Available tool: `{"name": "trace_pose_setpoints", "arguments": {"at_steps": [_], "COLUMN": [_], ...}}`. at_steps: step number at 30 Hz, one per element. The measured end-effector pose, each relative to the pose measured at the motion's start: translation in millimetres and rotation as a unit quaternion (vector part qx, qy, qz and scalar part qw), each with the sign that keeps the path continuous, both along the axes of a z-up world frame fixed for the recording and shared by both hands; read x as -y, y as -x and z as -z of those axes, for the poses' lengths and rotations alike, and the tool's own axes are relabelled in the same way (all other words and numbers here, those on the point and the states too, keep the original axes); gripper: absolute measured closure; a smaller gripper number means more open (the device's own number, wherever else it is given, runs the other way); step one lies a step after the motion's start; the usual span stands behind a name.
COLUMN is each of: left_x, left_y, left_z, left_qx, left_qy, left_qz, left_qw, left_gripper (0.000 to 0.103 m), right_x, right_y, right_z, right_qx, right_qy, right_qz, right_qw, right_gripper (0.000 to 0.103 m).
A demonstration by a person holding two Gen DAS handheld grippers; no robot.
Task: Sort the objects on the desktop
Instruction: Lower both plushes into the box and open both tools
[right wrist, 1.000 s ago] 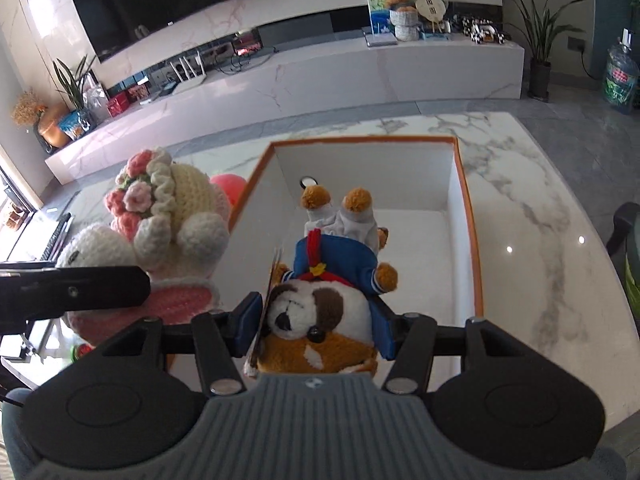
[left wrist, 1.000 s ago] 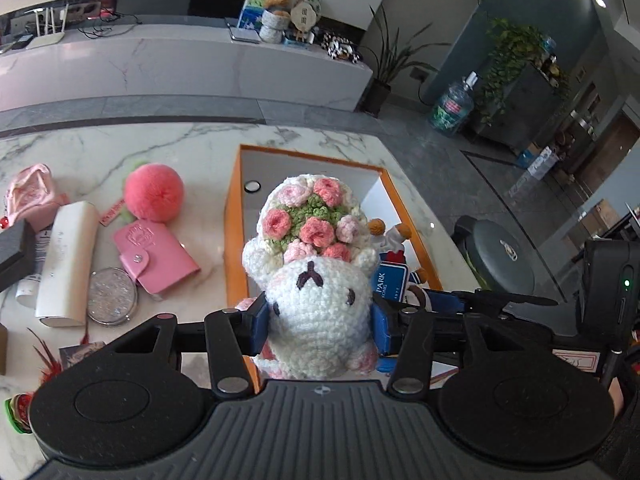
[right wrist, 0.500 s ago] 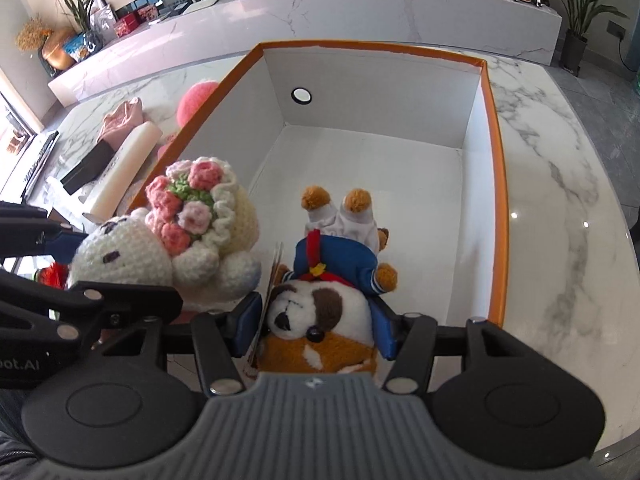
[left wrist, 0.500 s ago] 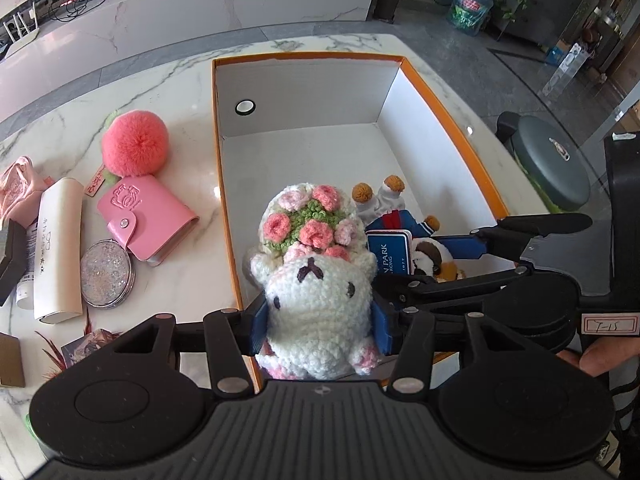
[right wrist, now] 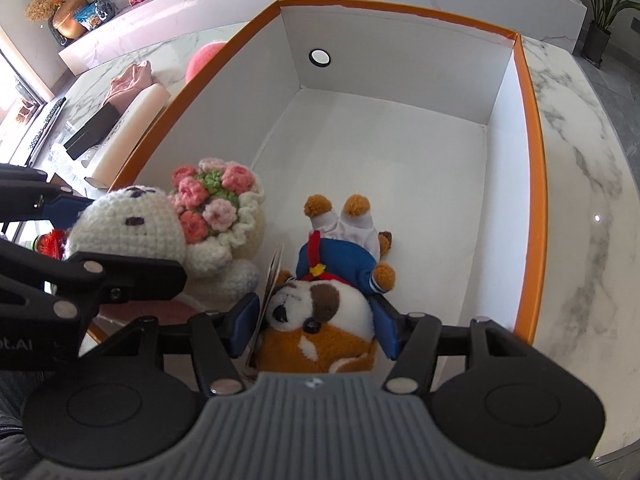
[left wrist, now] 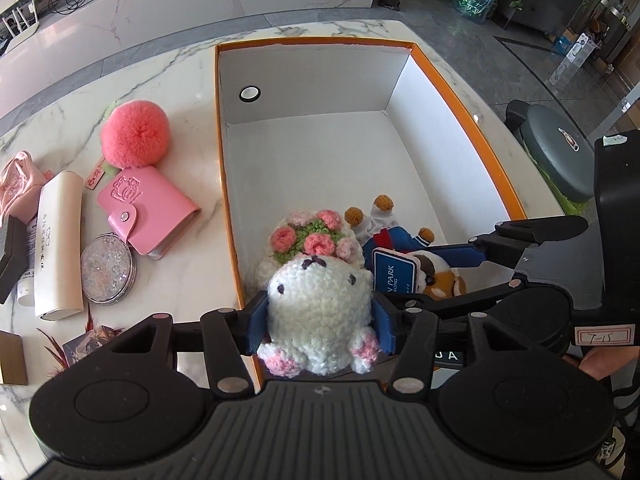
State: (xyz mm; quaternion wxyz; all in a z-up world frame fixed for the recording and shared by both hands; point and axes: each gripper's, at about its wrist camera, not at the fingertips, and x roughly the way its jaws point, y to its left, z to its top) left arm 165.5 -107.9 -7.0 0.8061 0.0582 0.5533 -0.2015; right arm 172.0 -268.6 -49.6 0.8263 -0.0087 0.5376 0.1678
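On the counter (left wrist: 192, 64) stands an open box (left wrist: 472, 120). In its near end sit two toys side by side — a crocheted doll (left wrist: 318, 280) left, a plush dog (right wrist: 320, 308) right. Left of the box lie a pompom (left wrist: 135, 134), a card wallet (left wrist: 148, 212) before it, and a compact mirror (left wrist: 107, 269) nearer still.

I can't see the crocheted bunny's (left wrist: 318, 300) lower body behind my left gripper (left wrist: 318, 318); the stuffed dog's (right wrist: 320, 316) tag (left wrist: 394, 272) print is too small, and a black box (left wrist: 10, 258) is cut off.
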Motion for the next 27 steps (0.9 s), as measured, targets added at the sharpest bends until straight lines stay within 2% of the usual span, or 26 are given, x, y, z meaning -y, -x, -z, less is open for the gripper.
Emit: {"name": "trace_pose_setpoints", "arguments": {"at_steps": [6,8,9,10,14,19,22,25,27], "left_x": [-3,-4,-4,-4,-3,-14,-23,-31,-36], "left_y": [1,1,2,3,10,17,21,23,23], "left_z": [-1,-3,-4,-6,-15,-27,-29,-24,-18], "left_qx": [0.001,0.002,0.005,0.008,0.029,0.045,0.048,0.036,0.023], "left_qy": [0.014,0.020,0.022,0.020,0.017,0.018,0.010,0.005,0.006], "left_qz": [-0.004,-0.008,-0.008,-0.008,-0.002,-0.016,-0.030,-0.042,-0.049], "left_qw": [0.9999,0.9998,0.9997,0.9997,0.9995,0.9987,0.9984,0.9985,0.9985], "left_gripper": [0.041,0.039,0.037,0.036,0.036,0.038,0.042,0.050,0.059], "right_x": [-1,-2,-2,-3,-1,12,26,41,53], "right_y": [1,2,4,6,14,27,36,41,43], "right_z": [-3,-5,-6,-8,-19,-38,-52,-60,-60], "right_qx": [0.002,0.000,0.001,0.004,0.022,0.054,0.082,0.101,0.100], "right_qy": [0.001,-0.005,-0.010,-0.010,-0.003,-0.009,-0.008,0.011,0.009], "right_qz": [-0.001,-0.007,-0.010,-0.014,-0.016,0.003,0.030,0.064,0.086], "right_qw": [1.000,1.000,1.000,1.000,1.000,0.999,0.996,0.993,0.991], "right_gripper": [0.038,0.032,0.025,0.024,0.024,0.025,0.034,0.037,0.058]}}
